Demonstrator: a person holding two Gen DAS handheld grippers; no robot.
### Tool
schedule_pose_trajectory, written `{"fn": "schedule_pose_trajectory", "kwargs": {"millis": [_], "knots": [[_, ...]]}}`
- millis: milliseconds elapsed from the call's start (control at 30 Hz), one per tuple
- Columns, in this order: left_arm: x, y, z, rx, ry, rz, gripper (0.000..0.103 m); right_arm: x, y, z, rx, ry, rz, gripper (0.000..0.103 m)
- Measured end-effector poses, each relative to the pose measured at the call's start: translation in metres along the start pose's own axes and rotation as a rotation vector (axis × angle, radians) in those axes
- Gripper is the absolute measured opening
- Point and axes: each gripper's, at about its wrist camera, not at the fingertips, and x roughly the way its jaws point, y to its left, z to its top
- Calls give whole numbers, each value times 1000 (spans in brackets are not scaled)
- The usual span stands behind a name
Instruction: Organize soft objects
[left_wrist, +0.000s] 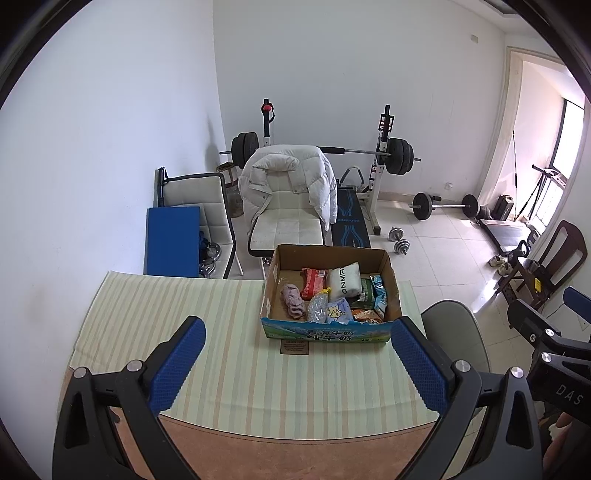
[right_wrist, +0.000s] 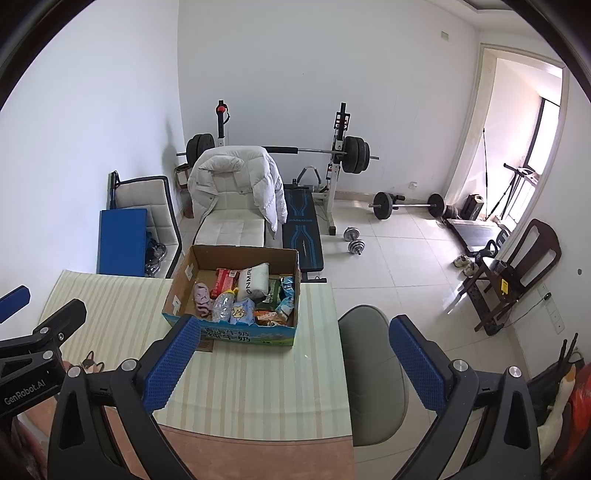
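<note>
A cardboard box (left_wrist: 280, 266) with a blue printed front stands at the far edge of the striped table (left_wrist: 184, 332). It holds several soft items: a pink cloth (left_wrist: 293, 301), a red packet (left_wrist: 313, 282), a white pouch (left_wrist: 345, 280), a clear bag (left_wrist: 318, 306) and snack packets. My left gripper (left_wrist: 295, 363) is open and empty, well short of the box. In the right wrist view the box (right_wrist: 181, 284) is ahead left; my right gripper (right_wrist: 293, 365) is open and empty, its left pad (right_wrist: 171, 365) overlapping the box's near left corner in view.
A grey chair (right_wrist: 373, 369) stands at the table's right edge. Behind the table are a white chair with a puffy coat (left_wrist: 288, 184), a blue panel (left_wrist: 171, 240), a weight bench and barbell (left_wrist: 388, 151), dumbbells (left_wrist: 399, 240) on the tiled floor, and a wooden chair (left_wrist: 543, 266).
</note>
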Motion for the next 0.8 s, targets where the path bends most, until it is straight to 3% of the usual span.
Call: {"fn": "schedule_pose_trajectory", "kwargs": {"millis": [800], "knots": [[4,-1,-2,4,-3,4,103,-14,-8,4,9,-23,-31,103]]}}
